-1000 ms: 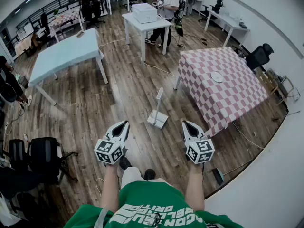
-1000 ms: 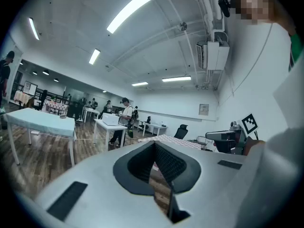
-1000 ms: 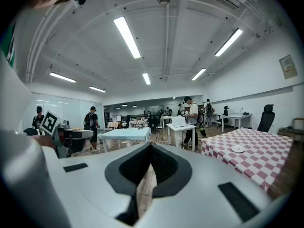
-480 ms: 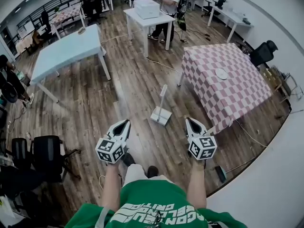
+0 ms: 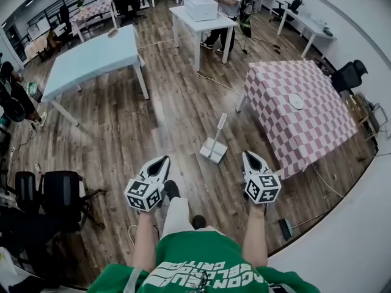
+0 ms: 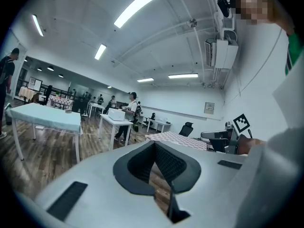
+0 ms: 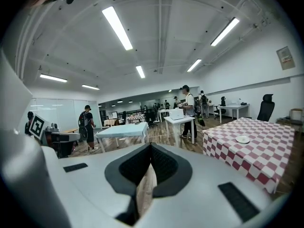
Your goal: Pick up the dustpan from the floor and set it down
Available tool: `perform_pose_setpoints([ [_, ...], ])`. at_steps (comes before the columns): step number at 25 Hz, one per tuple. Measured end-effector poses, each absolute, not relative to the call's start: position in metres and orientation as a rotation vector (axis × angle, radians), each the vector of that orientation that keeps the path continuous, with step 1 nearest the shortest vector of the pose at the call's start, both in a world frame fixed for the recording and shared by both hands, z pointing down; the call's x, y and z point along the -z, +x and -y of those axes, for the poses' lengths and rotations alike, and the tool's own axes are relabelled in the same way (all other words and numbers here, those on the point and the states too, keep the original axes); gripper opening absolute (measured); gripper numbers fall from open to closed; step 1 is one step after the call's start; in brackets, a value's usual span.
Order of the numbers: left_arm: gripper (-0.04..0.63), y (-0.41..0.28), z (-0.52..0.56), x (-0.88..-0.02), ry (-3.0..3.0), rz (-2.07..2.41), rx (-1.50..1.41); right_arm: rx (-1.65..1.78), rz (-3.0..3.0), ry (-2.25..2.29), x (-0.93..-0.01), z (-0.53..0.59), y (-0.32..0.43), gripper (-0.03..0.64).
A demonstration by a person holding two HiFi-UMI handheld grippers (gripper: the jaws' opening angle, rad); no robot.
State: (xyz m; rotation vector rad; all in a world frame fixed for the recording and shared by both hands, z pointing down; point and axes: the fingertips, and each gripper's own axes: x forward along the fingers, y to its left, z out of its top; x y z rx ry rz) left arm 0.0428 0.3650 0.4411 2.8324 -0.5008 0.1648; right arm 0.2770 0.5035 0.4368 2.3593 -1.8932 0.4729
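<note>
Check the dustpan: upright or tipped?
Upright. The dustpan rests pan-down on the floor, with its long handle standing up.

No words or numbers readable. White print on green shirt (image 5: 195,272), behind left gripper (image 5: 160,162) and right gripper (image 5: 248,157): upside down, illegible. Square coded markers on left cube (image 5: 144,195) and right cube (image 5: 263,188).

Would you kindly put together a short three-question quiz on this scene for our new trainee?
1. True or false: the dustpan sits on a tabletop.
2. What does the right gripper hold? A) the dustpan B) nothing C) a plate
3. Fill in: the dustpan's handle stands ___.
Key: 1 false, it is on the wooden floor; 2 B, the jaws are shut and empty; 3 upright.
</note>
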Motion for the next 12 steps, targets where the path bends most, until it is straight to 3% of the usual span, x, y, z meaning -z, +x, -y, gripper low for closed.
perform_pose_setpoints([
  [12,-0.008,0.096,-0.21,-0.432,2.833,0.426,-0.146,-0.503,1.803,2.376,-0.437,-0.358,0.327,0.008],
])
